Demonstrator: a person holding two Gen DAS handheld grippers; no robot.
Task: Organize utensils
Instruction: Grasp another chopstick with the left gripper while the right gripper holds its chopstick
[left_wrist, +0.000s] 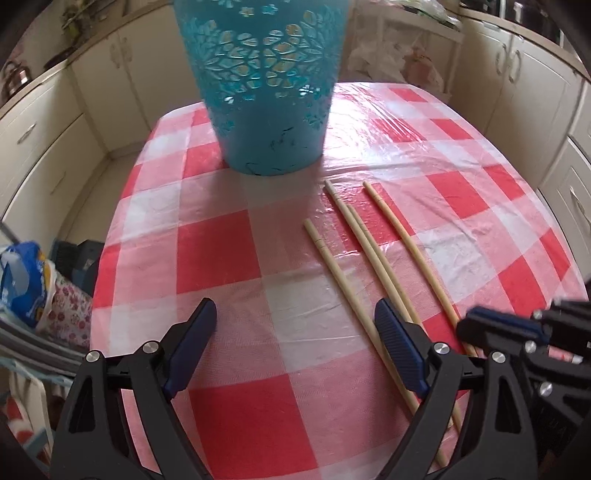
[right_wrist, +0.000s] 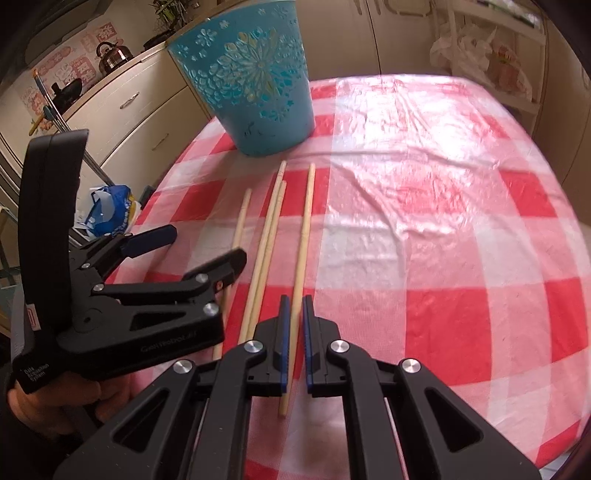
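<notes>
Right wrist view: right claw (right_wrist: 294, 314) pinches the rightmost chopstick (right_wrist: 305, 229) for the far basket (right_wrist: 255, 81); left claw (left_wrist: 295, 332) gapes empty.

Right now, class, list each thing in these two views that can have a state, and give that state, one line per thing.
Left hand-held gripper: open, nothing between its pads.
Right hand-held gripper: shut on the rightmost chopstick.
Other three chopsticks: lying flat on the tablecloth, ungripped.
Blue basket: upright on the table; its contents cannot be seen.
Checked tablecloth: spread out, wrinkled.
</notes>
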